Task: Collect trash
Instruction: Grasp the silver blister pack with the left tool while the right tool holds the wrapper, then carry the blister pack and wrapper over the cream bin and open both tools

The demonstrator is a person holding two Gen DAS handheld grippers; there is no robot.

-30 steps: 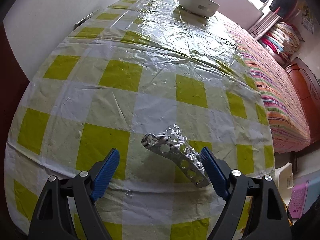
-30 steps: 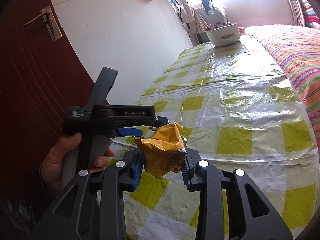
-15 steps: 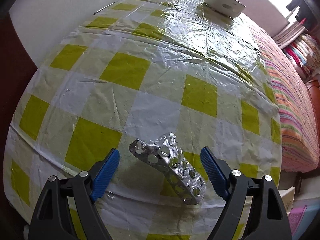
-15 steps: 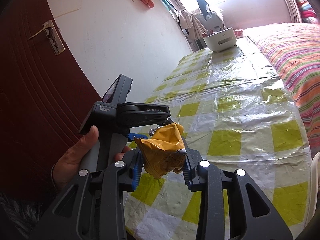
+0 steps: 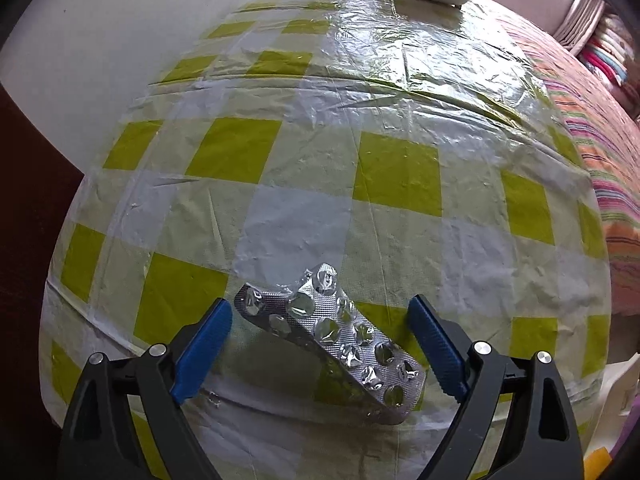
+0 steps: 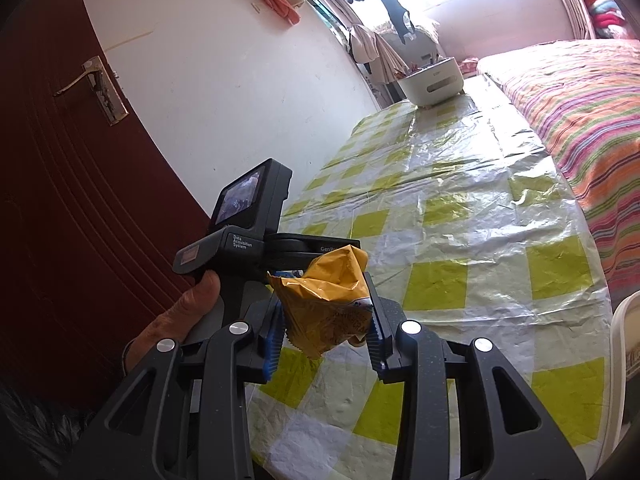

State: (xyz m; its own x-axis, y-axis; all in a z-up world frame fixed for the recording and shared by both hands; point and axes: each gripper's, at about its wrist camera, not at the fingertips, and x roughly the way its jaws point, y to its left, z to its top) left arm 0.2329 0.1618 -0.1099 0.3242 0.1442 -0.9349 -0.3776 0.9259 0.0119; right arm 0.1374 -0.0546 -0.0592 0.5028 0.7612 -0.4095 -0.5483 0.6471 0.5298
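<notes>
Two claws | left claw spread around dimpled foil blister pack | right claw pinching crumpled yellow wrapper

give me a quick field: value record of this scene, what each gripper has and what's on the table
left gripper: open, fingers either side of the blister pack, not gripping it
blister pack: silver, emptied, lying diagonally on the table
right gripper: shut on the yellow wrapper
yellow wrapper: crumpled, held above the near table edge
table: yellow-and-white checked cloth under clear plastic
far end: white tub
beside table: striped bed cover
</notes>
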